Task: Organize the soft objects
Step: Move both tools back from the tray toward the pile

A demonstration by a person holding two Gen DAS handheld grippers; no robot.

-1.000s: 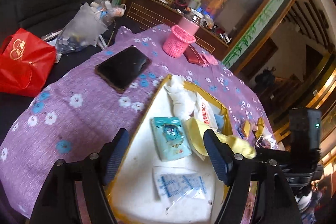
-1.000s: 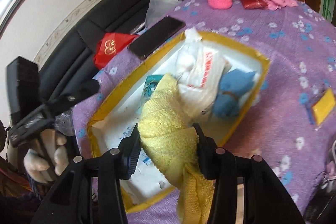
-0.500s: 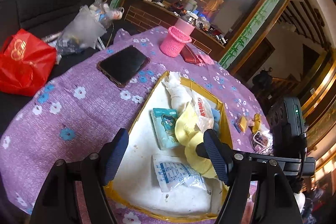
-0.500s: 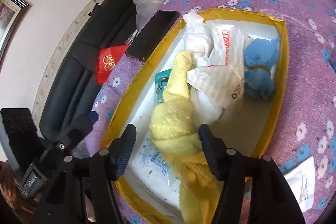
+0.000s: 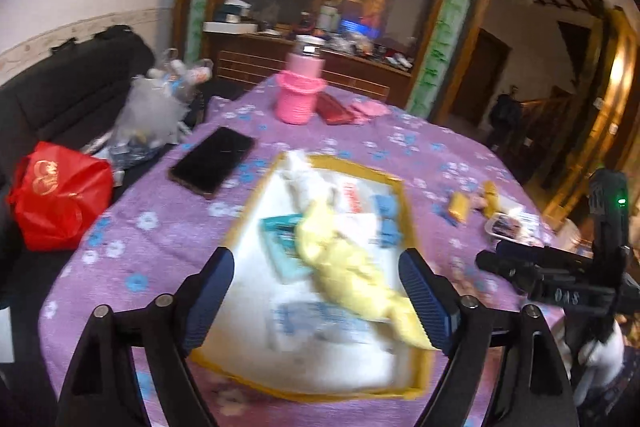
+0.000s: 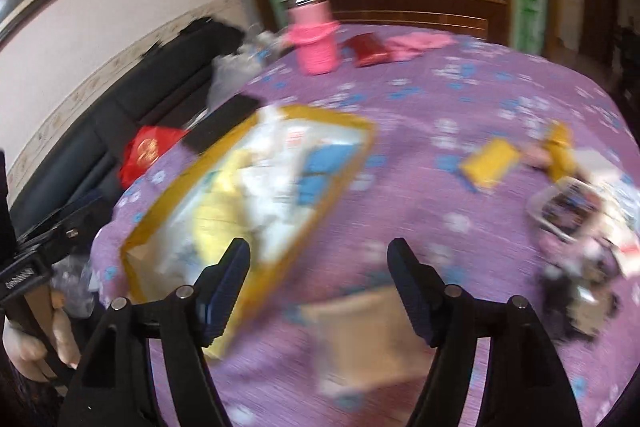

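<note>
Both claws apart & empty, yellow towel lying in tray.
L gripper (image 5: 316, 291) jaws just opened wider, nothing pinched; towel (image 5: 348, 267) lies in yellow-rimmed tray (image 5: 404, 187), its end over the rim at 5 o'clock. R gripper (image 6: 318, 279) jaws also just widened, hanging over bare purple cloth (image 6: 420, 107) w/ free room from 12 to 2 o'clock; tray at its 10 o'clock. Writing on packets & red bag (image 5: 60, 195) too blurred to read.

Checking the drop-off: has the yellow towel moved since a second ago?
Yes. It left the right tool, whose jaws have just been opening, and lies in the yellow-rimmed tray; yellow towel.
</note>
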